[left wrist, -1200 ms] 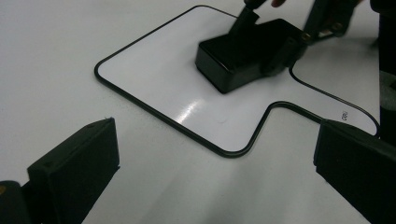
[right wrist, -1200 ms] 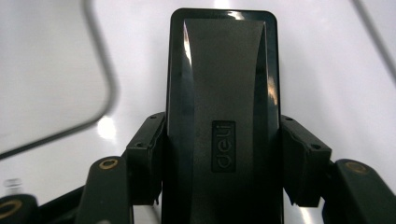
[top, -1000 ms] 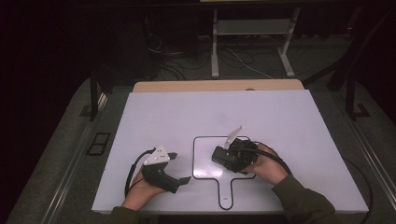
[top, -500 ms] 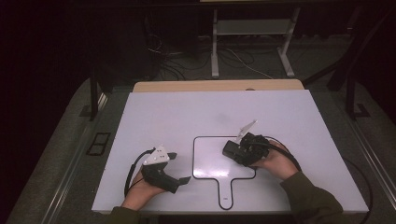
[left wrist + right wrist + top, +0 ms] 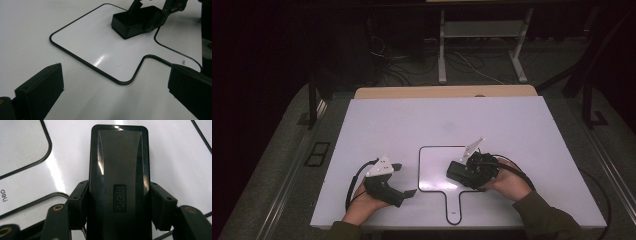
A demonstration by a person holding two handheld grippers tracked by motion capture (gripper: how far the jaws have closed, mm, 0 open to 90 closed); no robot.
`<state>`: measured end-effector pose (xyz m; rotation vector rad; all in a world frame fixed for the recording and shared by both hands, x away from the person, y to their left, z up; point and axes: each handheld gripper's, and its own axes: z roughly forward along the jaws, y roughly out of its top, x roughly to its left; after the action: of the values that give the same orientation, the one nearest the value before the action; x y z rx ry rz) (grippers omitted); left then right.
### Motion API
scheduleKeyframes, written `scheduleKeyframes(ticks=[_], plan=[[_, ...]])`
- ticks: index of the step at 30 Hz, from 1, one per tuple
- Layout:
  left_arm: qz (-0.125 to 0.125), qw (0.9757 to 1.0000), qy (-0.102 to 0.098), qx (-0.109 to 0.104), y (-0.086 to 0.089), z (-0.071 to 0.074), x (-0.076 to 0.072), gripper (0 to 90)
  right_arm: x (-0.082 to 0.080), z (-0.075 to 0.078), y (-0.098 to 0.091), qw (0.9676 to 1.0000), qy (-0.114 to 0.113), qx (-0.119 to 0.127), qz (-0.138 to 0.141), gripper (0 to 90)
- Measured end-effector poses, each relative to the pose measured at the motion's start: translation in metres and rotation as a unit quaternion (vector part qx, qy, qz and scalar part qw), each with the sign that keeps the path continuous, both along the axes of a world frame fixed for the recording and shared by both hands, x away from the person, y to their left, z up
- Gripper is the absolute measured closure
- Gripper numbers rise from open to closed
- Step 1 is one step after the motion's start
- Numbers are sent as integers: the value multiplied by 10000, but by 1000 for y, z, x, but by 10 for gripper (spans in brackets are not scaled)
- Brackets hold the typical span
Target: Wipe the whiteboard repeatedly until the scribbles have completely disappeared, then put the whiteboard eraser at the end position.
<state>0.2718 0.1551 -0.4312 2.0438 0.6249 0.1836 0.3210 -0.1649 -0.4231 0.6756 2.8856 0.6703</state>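
Wiping looks like the job here. The right tongs point(image 5: 458, 173) are clamped on a black eraser block point(image 5: 119, 180), one jaw on each long side, as the right gripper view shows in the middle of the frame. In the high view the block point(image 5: 460, 172) sits on the small white board point(image 5: 434, 167), near the board's right edge, a bit right of the middle of the frame. The board has a thin black rim and a short handle that points to the bottom of the frame, and it lies flat on the white bench point(image 5: 512, 130).

The left tongs point(image 5: 404, 180) rest on the bench at the lower left, just beside the board, with the jaws wide apart and nothing between them. In the left gripper view the block point(image 5: 132, 21) is at the upper right.

To wipe well, I think the block should stay flat on the board, pressed down gently, and slide in long straight lines inside the black rim. The grip should stay tight so the block does not twist. The board may slip, so the left tongs could hold it by the handle point(image 5: 453, 205)
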Motion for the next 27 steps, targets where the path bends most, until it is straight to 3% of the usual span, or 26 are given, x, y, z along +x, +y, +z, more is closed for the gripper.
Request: scheduleKeyframes(ticks=[7,14,16,22,27], plan=[[3,10000,9,-80,2,0,0,0,5,6,-5,9995,63,263,-156,389],[-10,10000,9,-40,1,-1,1,0,15,13,-9,9989,16,375,-268,389],[-8,10000,12,-6,0,0,0,0,19,16,-11,9988,-81,375,-294,389],[32,10000,3,-34,0,0,-2,0,31,22,-15,9974,-56,555,-447,389],[2,10000,-6,-25,0,0,0,0,50,32,-16,9957,-92,663,-643,389]])
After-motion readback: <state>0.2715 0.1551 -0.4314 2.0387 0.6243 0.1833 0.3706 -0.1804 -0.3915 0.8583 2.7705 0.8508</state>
